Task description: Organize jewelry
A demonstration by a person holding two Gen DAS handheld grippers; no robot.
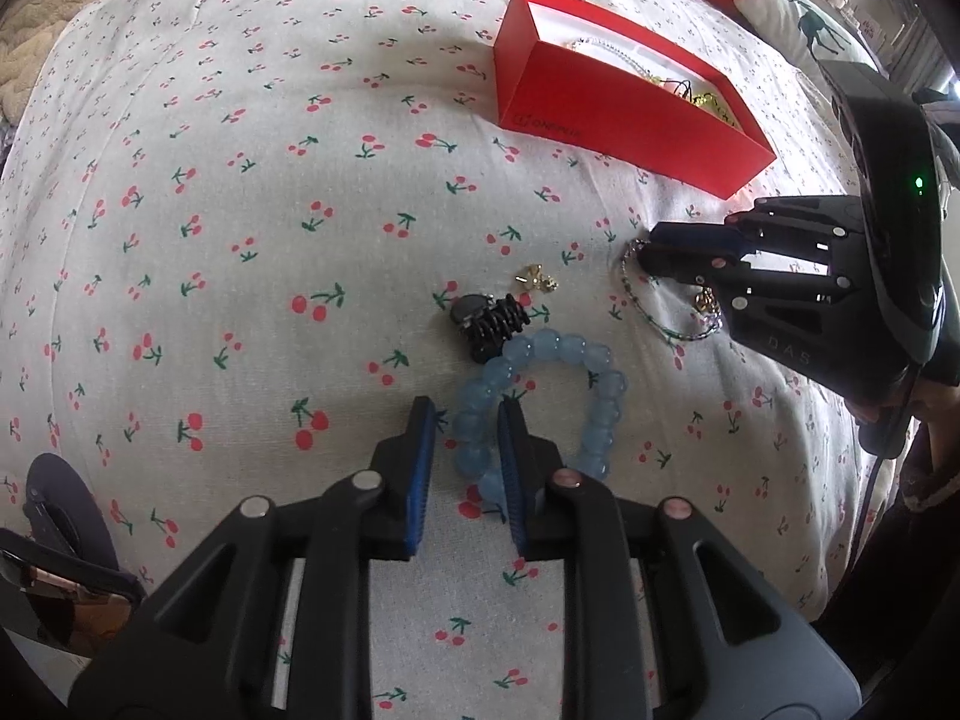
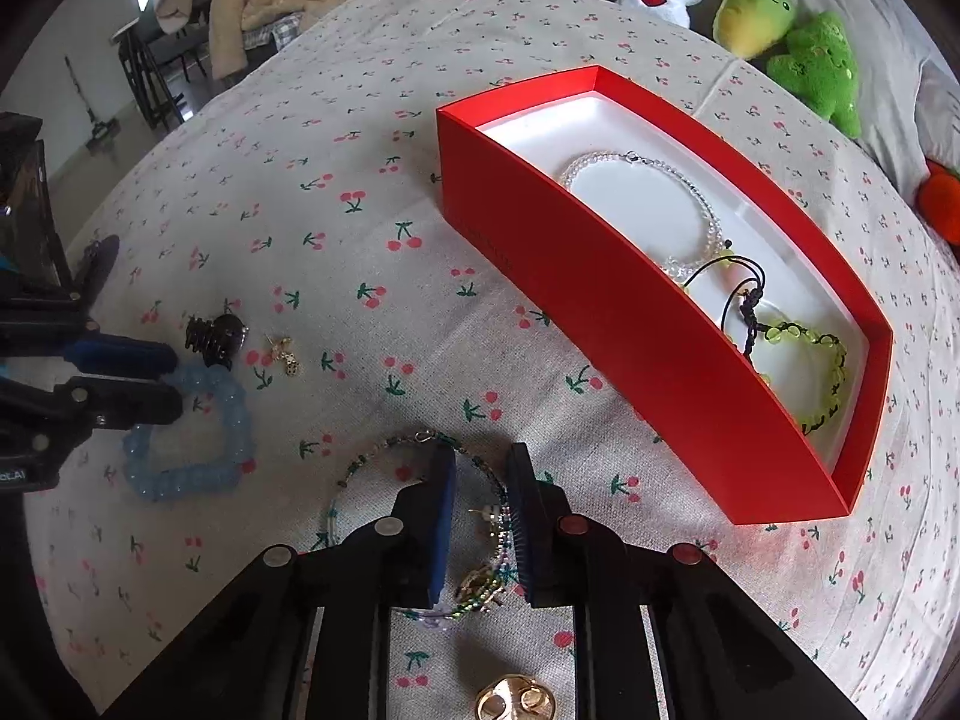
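Left wrist view: the left gripper (image 1: 465, 429) is reaching low over the cherry-print cloth (image 1: 240, 240), jaws part-open astride the blue bead bracelet (image 1: 540, 396), not clamping it. Far right, the right gripper (image 2: 480, 504) is straddling the thin beaded chain (image 2: 384, 450), gripping nothing, near the red box (image 2: 600, 312).

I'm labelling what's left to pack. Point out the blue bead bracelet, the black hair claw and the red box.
blue bead bracelet (image 2: 231, 414), right wrist view, beads on its right side.
black hair claw (image 2: 216, 336), right wrist view, its body.
red box (image 2: 600, 312), right wrist view, near outer wall.
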